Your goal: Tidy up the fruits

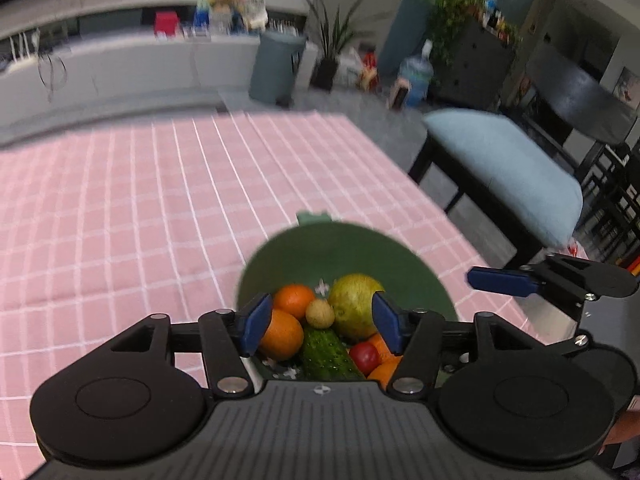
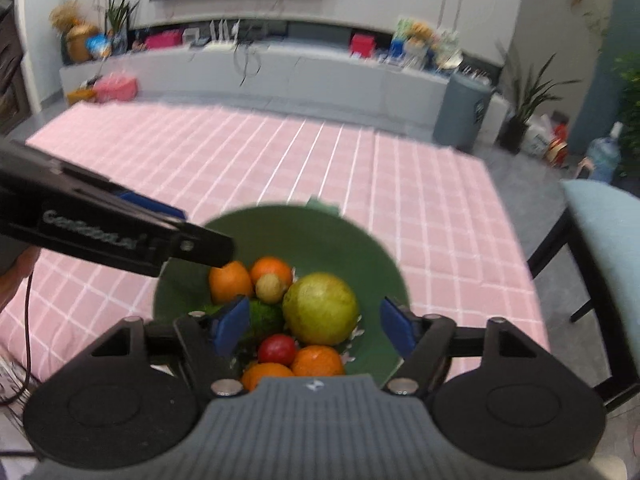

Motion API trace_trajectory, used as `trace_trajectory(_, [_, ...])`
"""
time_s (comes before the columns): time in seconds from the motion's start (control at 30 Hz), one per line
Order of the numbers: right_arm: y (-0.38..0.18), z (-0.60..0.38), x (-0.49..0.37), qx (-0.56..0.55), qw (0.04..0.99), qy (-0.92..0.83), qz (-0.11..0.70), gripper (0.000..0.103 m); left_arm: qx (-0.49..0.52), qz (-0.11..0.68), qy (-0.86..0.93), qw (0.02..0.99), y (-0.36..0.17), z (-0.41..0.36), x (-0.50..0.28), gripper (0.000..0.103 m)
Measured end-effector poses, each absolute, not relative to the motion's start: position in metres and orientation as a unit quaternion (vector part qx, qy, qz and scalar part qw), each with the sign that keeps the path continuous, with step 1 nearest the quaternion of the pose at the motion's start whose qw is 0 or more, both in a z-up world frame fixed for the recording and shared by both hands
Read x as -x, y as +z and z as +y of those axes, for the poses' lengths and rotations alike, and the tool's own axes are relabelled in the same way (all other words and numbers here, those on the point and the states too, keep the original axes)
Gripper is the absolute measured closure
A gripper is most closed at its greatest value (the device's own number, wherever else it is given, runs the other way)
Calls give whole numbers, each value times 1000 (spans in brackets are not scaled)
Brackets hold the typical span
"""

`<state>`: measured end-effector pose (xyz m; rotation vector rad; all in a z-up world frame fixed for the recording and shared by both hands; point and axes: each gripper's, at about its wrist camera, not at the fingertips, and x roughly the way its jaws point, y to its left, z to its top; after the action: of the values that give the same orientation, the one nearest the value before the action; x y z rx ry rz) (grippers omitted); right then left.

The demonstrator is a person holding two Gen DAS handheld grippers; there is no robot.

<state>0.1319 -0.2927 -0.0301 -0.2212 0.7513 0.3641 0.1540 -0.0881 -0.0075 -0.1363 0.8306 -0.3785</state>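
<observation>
Fruit's all in the green bowl [image 2: 372,248] now, piled toward its near side. The cucumber [image 1: 326,354] is the one long piece: in the left wrist view its long axis runs from just under the left gripper [image 1: 322,326] away and slightly left, its far end tucked beneath the small tan fruit [image 1: 320,313]. Around it sit four oranges: two [image 1: 294,300] [image 1: 282,334] against the left finger, two more [image 2: 318,360] [image 2: 266,375] close under the right gripper [image 2: 316,330]. The big yellow-green pear-like fruit [image 2: 322,307] lies between the right gripper's fingers, nearer the left one, touching neither. A small red fruit [image 2: 277,349] sits just nearer than it, beside the oranges.

Both grippers hang above the bowl, angled down at it. Left gripper: jaws apart, blue pads [image 1: 256,322] clear of everything, nothing held. Right gripper: jaws spread wide too, empty, the pile showing between them. Each shows in the other's view, the left one reaching over the bowl's left rim.

The bowl stands on the pink checked tablecloth [image 2: 320,160], close to its right edge, with a light-blue cushioned bench [image 1: 504,168] beyond that edge.
</observation>
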Motion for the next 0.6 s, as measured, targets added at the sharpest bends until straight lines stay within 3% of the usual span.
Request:
trace_trajectory(0.07, [-18, -296, -120, 94, 920, 167, 343, 22, 62, 376, -174, 908, 5, -83, -140, 31])
trace_trajectory(0.37, [17, -297, -54, 39, 957, 137, 253, 14, 23, 288, -136, 948, 40, -70, -79, 30])
trace_trajectory(0.47, [17, -295, -33, 20, 963, 131, 235, 13, 13, 261, -110, 959, 38, -69, -59, 19])
trace_trajectory(0.6, [6, -287, -11, 15, 964, 124, 233, 10, -10, 254, -73, 964, 27, -72, -42, 15])
